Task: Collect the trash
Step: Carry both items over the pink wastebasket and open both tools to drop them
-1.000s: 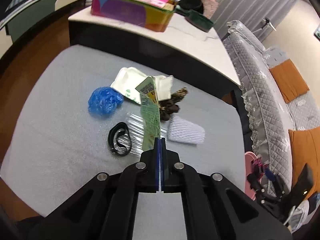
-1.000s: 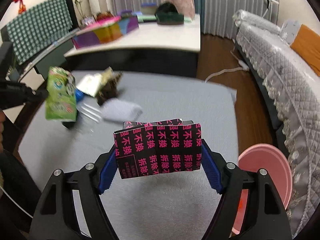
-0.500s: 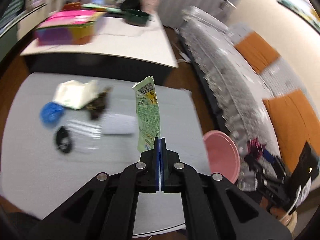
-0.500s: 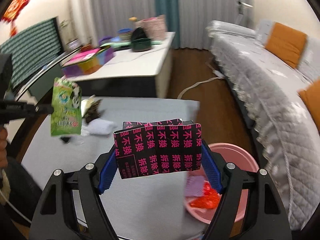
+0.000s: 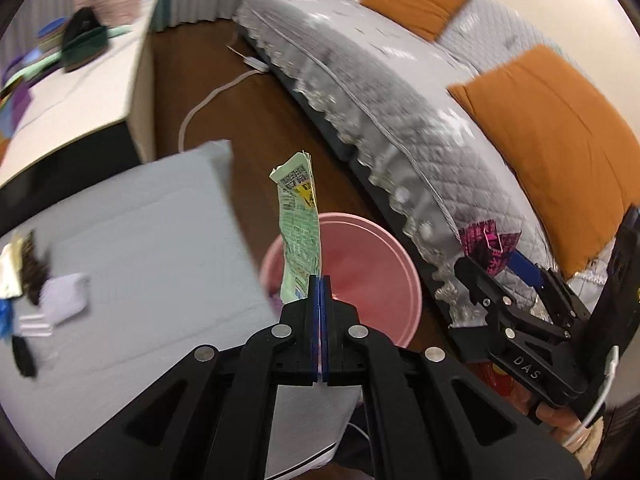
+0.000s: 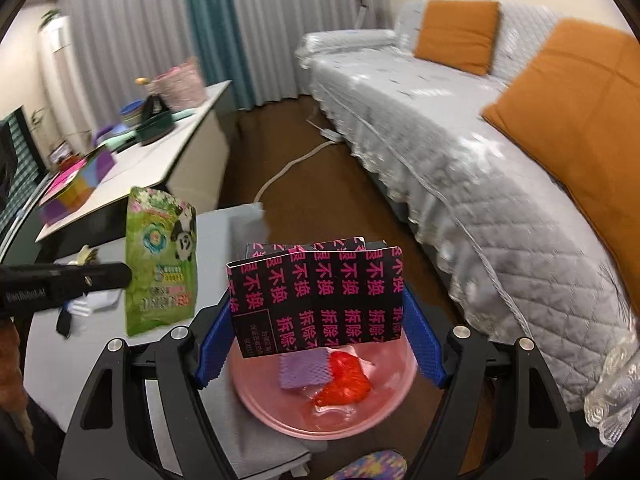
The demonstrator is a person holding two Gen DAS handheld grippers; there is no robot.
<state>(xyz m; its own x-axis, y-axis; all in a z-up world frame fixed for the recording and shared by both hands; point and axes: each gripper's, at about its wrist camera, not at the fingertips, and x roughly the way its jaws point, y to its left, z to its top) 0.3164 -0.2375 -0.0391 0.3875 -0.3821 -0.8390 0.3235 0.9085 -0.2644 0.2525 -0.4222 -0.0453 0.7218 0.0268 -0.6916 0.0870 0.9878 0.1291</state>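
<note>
Trash is split between my 2 tongs and the pink basin point(image 6: 394, 394) on the floor. My left tongs point(image 5: 319, 280) are pressed together on the lower edge of a green snack wrapper point(image 5: 300, 232), which stands up edge-on above the basin's near rim point(image 5: 408, 276); from the right wrist view the same wrapper point(image 6: 160, 260) shows its panda print, hanging to the left of my other load. My right tongs point(image 6: 318, 328) are spread wide around a black carton with pink characters point(image 6: 316, 300), the blue pads touching its 2 ends, and it sits right over the basin. Inside the basin lie a purple foam net point(image 6: 302, 370) and a crumpled red wrapper point(image 6: 344, 378). On the grey worktop point(image 5: 140, 232) at the left, blurred leftovers remain: a white foam net point(image 5: 64, 296), a dark clump and a black band. A grey quilted sofa point(image 6: 460, 152) with orange cushions runs along the right.
</note>
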